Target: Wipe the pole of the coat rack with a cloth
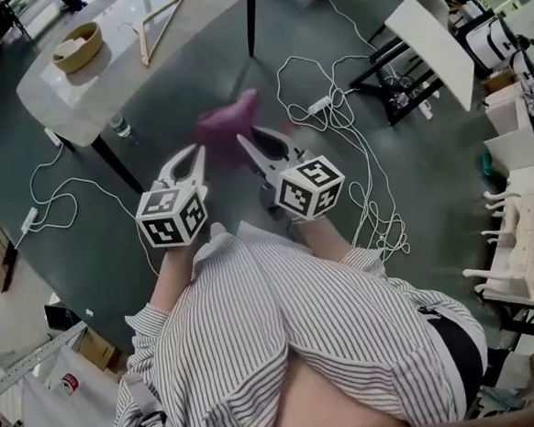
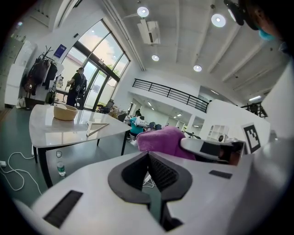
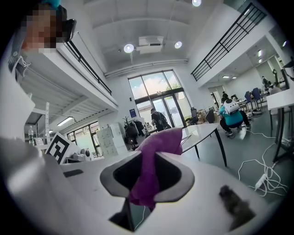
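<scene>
Two grippers are side by side ahead of me. My left gripper (image 1: 196, 155) has its jaws pressed together with nothing between them. My right gripper (image 1: 250, 143) pinches a fluffy purple cloth (image 1: 229, 121), which sticks out past its jaws toward twelve o'clock. At eleven o'clock a white bench (image 1: 206, 24) carries a round wooden bowl (image 1: 77, 46) and a triangular wooden hanger (image 1: 156, 28).

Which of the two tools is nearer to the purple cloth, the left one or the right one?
Right. The right tool is shut on the purple cloth, which sticks out past its tips. The left tool is shut and empty, close beside the cloth on its left.
</scene>
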`<state>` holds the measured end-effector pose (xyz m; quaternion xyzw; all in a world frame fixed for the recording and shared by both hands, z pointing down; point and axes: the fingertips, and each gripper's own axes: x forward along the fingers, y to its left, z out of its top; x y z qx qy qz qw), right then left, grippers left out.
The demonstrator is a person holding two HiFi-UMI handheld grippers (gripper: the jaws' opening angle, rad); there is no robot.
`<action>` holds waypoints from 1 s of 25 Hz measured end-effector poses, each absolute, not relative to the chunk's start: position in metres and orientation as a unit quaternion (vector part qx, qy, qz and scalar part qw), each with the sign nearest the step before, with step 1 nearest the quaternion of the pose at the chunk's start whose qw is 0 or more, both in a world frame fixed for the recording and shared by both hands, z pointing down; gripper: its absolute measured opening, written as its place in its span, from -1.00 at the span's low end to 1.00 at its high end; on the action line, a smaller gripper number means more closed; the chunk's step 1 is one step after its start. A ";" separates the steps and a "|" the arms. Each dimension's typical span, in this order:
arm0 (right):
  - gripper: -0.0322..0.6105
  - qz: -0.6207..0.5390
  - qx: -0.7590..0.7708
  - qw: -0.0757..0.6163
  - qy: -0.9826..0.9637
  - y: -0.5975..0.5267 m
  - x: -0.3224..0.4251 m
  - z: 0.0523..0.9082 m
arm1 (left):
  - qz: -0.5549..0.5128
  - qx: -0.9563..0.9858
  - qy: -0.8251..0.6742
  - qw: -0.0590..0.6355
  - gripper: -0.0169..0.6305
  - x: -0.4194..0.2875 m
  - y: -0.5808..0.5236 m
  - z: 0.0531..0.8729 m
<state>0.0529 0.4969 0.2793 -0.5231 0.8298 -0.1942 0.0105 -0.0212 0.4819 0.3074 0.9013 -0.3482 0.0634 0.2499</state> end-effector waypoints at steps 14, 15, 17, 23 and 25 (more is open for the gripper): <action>-0.62 -0.221 -0.530 0.001 0.819 0.400 0.067 0.306 | 0.076 0.903 -0.340 0.251 -0.91 -0.011 0.391 0.328; -0.62 -0.223 -0.529 0.001 0.819 0.393 0.068 0.307 | 0.077 0.903 -0.340 0.252 -0.91 -0.009 0.384 0.328; -0.62 -0.225 -0.527 0.000 0.819 0.376 0.071 0.310 | 0.078 0.902 -0.341 0.253 -0.91 -0.005 0.366 0.329; -0.62 -0.226 -0.514 -0.006 0.828 0.315 0.078 0.320 | 0.090 0.896 -0.357 0.248 -0.91 0.002 0.311 0.341; -0.62 -0.226 -0.511 -0.004 0.830 0.290 0.086 0.316 | 0.092 0.894 -0.361 0.248 -0.91 0.010 0.288 0.339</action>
